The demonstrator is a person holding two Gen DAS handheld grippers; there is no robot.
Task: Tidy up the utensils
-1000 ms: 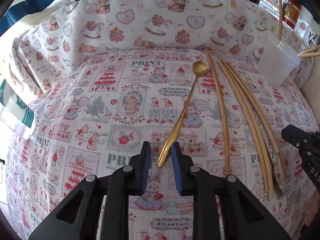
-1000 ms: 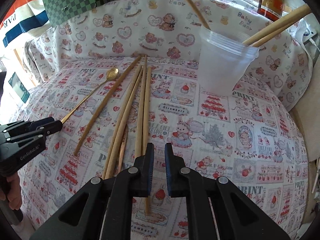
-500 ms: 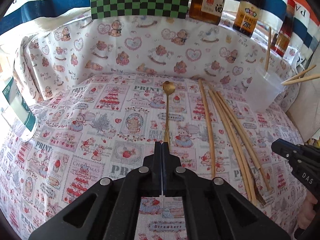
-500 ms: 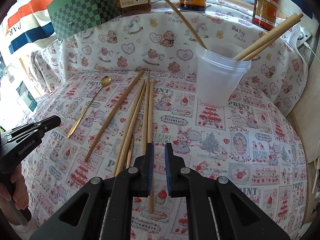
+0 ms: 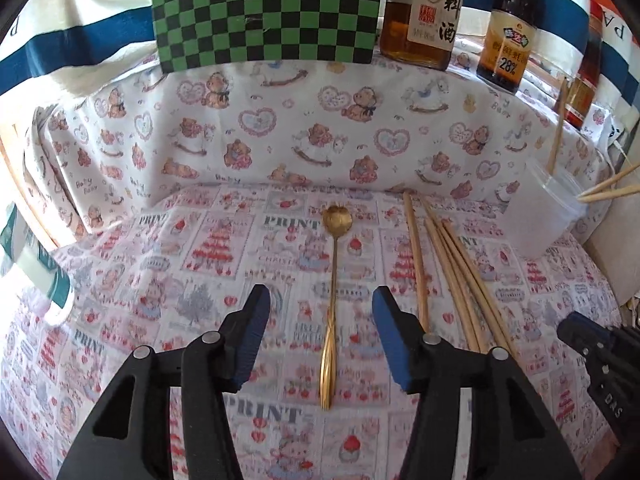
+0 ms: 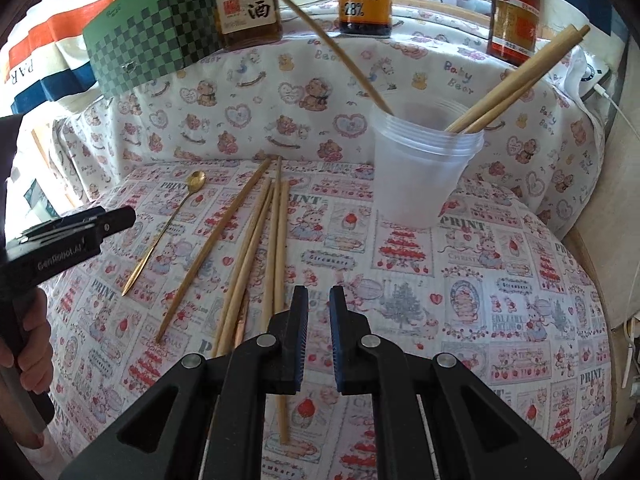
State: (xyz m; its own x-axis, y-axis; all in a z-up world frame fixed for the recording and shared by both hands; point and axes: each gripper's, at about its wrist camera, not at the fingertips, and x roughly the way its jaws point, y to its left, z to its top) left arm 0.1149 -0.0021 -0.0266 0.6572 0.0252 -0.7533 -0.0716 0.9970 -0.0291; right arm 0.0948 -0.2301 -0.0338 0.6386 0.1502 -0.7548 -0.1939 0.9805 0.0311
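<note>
A gold spoon (image 5: 332, 300) lies flat on the printed cloth; it also shows in the right wrist view (image 6: 168, 228). My left gripper (image 5: 320, 334) is open, its jaws wide on either side of the spoon's handle and above it. Several wooden chopsticks (image 5: 452, 280) lie loose to the spoon's right, and show in the right wrist view (image 6: 256, 248). A clear plastic cup (image 6: 424, 168) stands upright at the back right with three chopsticks in it. My right gripper (image 6: 318, 340) holds nothing, its jaws a narrow gap apart, above the near ends of the chopsticks.
A green checkered box (image 5: 264, 12) and sauce bottles (image 5: 424, 12) stand on a raised ledge behind the table. The teddy-print cloth (image 5: 280, 136) rises as a wall at the back. The table edge drops off at the right (image 6: 600, 280).
My left gripper closed on the spoon's handle half a second ago and straightened the spoon, then opened wide and let it go. The right gripper lifted slightly, its jaws unchanged.
</note>
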